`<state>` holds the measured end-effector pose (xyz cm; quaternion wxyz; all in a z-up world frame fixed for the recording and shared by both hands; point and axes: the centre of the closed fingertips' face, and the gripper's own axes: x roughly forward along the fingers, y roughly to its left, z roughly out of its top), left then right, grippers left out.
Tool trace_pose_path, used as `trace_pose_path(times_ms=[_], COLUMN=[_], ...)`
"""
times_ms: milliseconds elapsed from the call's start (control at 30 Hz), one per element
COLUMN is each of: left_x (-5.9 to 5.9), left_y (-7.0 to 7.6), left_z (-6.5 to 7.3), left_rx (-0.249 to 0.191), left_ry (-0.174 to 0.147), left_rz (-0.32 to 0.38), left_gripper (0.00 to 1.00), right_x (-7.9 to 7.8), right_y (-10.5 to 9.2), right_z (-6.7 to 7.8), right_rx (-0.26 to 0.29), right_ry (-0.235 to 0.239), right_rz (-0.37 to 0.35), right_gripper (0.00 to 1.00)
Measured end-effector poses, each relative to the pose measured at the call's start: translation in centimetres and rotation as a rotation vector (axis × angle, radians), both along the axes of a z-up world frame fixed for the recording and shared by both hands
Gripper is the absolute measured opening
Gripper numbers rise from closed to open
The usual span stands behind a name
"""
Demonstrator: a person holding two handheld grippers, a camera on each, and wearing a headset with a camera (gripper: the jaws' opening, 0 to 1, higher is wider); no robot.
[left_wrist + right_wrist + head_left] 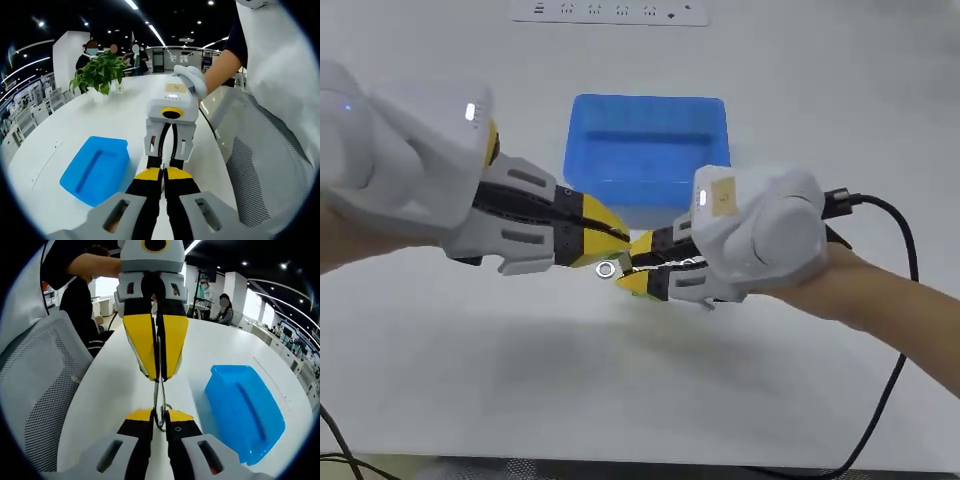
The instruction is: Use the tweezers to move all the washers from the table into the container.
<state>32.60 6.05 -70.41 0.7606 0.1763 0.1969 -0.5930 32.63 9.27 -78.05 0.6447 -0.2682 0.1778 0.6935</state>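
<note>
- Bare bench (620,400) nearest the person, open across the front. A black cable (892,330) trails off the right gripper's body towards the bench's near edge.
- Right gripper (638,266): jaws closed on the tweezers (670,264), which stick out forward.
- Washer (607,268) sits at the tweezers' tip, in front of the container. Cannot tell if it is pinched or lying on the bench.
- Left gripper (618,238): jaws pressed together, nose to nose with the right gripper, tips just above the washer and at the tweezers' far end. Cannot tell if it clamps them.
- Blue container (647,150) is just behind both grippers, open side up.
- Power strip (610,12) lies at the far edge, well apart.
- Mesh chair (260,165) stands beside the bench, and a potted plant (97,72) at the bench's far end.
</note>
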Motion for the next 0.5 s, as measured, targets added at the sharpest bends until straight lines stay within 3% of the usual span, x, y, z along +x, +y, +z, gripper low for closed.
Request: trace_pose_path(times_ms=[200, 367, 500], left_x=[-0.46, -0.91, -0.84], left_y=[-0.21, -0.05, 0.13], left_z=[0.01, 0.00, 0.21], left_rx=[-0.003, -0.018, -0.032], left_ry=[-0.002, 0.017, 0.005], left_rz=[0.032, 0.067, 0.105], left_gripper=[0.05, 0.06, 0.07], right_x=[-0.15, -0.57, -0.59], right_y=[-0.22, -0.41, -0.39], right_z=[0.00, 0.01, 0.04], right_rx=[-0.005, -0.001, 0.003], right_ry=[-0.038, -0.027, -0.013], right_rz=[-0.005, -0.005, -0.017], right_gripper=[0.09, 0.09, 0.09])
